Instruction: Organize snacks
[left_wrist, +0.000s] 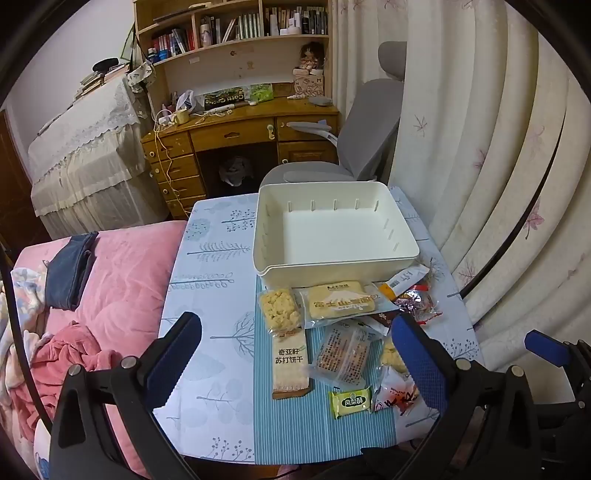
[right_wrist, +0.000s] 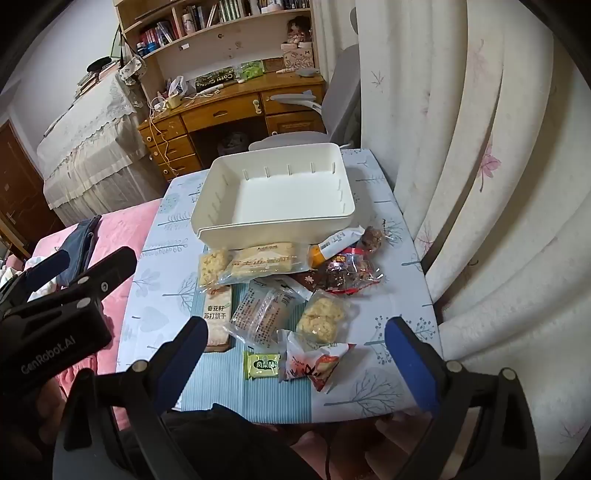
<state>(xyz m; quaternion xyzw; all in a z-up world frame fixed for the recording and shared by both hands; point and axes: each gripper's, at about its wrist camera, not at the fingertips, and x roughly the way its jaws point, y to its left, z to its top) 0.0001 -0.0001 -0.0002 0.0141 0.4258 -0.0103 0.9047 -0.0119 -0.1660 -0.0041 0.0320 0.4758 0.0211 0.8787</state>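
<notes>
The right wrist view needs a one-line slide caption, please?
Open right gripper above packaged snacks before an empty white bin.

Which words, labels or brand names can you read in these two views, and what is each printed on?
"奇亚籽 苏打饼干": long cracker packet.
"凤梨酥": small green packet.
"GenRobot.AI": body of the left claw.
"Corn C…": dark box on the desk, rest unclear.
"H", "M": small box by the doll.
Too blurred or small: the yellow cake packet, the clear packet's fine print, the book spines.

Dim soft indoor light, sharp centre, fisheye-warped dark edges
</notes>
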